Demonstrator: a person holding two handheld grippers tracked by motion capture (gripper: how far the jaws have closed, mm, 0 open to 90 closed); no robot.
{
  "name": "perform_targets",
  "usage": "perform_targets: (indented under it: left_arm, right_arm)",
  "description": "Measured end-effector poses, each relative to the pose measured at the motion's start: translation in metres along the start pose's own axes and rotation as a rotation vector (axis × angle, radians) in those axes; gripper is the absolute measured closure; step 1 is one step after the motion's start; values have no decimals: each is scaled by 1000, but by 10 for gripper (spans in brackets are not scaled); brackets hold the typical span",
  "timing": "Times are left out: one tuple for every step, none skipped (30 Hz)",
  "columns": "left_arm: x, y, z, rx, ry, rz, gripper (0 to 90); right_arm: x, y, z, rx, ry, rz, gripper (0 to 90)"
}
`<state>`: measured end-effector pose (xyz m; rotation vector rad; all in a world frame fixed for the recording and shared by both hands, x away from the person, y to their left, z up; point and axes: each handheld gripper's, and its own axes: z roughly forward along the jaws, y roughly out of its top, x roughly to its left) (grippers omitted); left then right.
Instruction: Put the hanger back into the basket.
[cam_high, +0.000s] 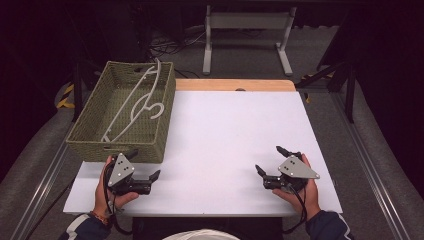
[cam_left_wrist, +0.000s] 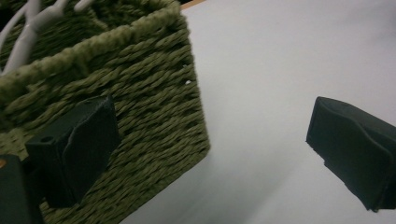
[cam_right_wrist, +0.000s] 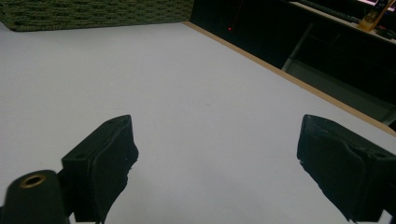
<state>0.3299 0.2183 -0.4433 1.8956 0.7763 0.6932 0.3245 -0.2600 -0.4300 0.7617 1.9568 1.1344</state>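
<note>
Basket (cam_high: 95, 131) with white hangers (cam_high: 141, 100) at table's (cam_high: 225, 130) 10 o'clock; left gripper (cam_high: 146, 164) at 7, right gripper (cam_high: 270, 160) at 5, both jaws spread, empty.

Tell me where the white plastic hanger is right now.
In the high view, the white plastic hanger lies inside the green woven basket at the table's far left, ahead of the left gripper.
</note>
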Motion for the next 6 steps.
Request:
perform_targets:
  left_arm:
    - [0,-1,-1,4,3,-13,35]
    - [0,-1,-1,4,3,-13,35]
    - [0,-2,-2,11,8,-17,35]
    - [1,-3,-2,11,4,-29,35]
    - [3,-4,-2,15,5,-31,35]
    - [4,-6,-2,18,5,-38,35]
  right_arm:
    - [0,0,0,1,1,-2,120]
    - [-1,0,0,2,2,-3,122]
    - [-1,0,0,2,2,-3,122]
    - [-3,0,-1,-9,-14,-5,122]
    - [-5,0,-2,-13,-19,1,122]
    - [-8,0,-2,-16,-22,16,122]
